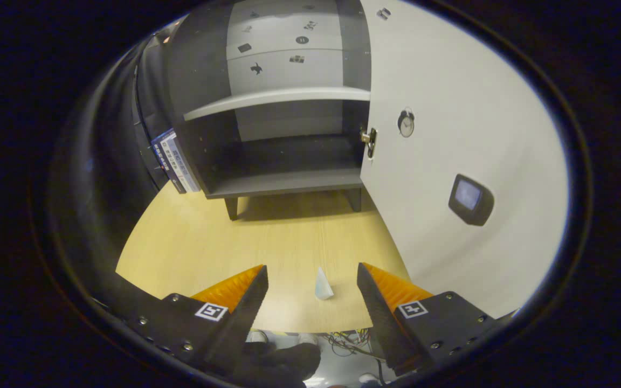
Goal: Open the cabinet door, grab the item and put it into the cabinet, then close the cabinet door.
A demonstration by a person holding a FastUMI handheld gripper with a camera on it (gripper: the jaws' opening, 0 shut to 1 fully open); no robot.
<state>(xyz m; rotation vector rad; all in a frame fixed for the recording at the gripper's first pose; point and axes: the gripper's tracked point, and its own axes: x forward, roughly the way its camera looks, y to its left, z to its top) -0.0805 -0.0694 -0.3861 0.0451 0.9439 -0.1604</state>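
We see the hand-held gripper (310,302) with its fingers spread wide, gripping nothing. Between them a small pale cone-shaped item (322,284) rests on the wooden counter (192,242). At twelve o'clock stands the grey cabinet (283,140), shelves bare, its door (450,151) swung open toward two o'clock. Books (173,160) lean at its ten o'clock side.

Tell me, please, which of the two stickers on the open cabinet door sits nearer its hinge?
The round alarm-clock sticker, just beside the metal hinge. The dark boxy screen-like sticker lies lower and farther out on the door. The gripper is open.
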